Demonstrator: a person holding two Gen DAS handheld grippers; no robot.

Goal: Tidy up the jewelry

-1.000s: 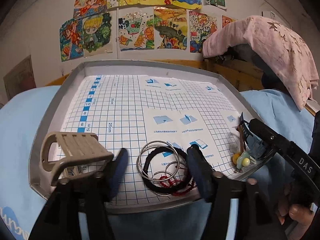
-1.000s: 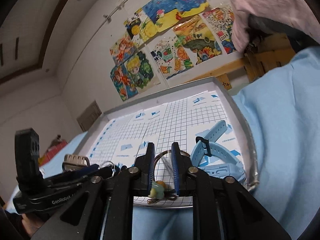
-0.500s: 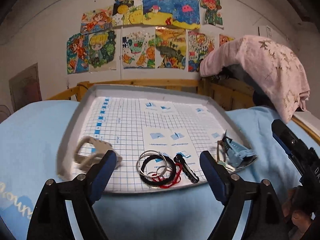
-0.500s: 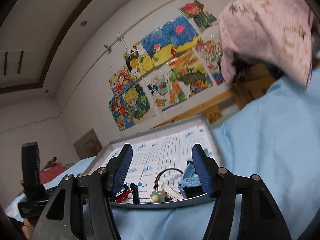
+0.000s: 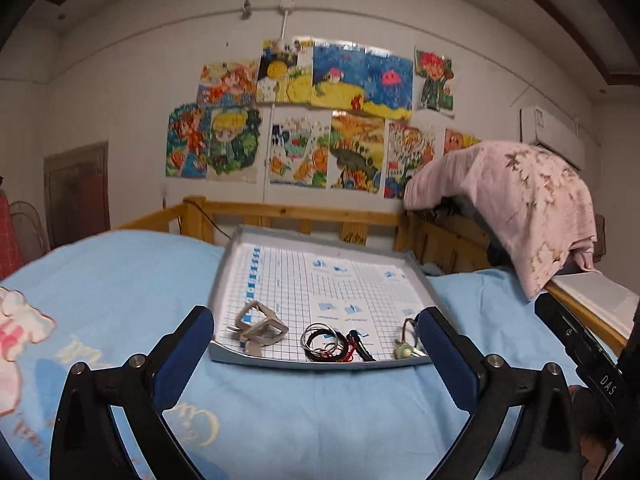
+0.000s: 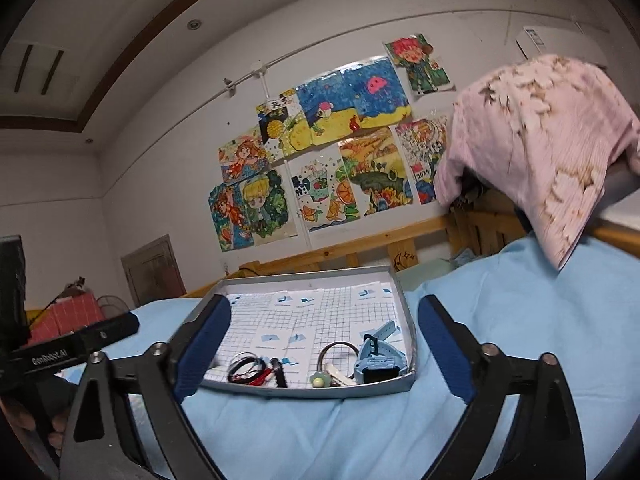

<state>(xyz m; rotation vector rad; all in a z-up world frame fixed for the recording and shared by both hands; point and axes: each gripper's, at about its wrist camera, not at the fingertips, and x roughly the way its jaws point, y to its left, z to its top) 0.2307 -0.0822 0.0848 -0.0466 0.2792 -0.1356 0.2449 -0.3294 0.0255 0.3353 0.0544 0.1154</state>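
Dim, soft-focus frames, fisheye-bowed edges

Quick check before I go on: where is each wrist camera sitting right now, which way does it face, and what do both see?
Left wrist: behind the open, empty left claw, facing the tray on the bed and the wall drawings; the right claw's handle shows at right.
Right wrist: behind the open, empty right claw, tilted, facing the same tray; the other handle shows at left.
Shared: tray, bangles, drawings, pink cloth.

One tray [image 5: 224, 276] holds one beige hair claw [image 5: 262, 326], one blue watch [image 6: 378, 362], one black clip [image 5: 362, 346].
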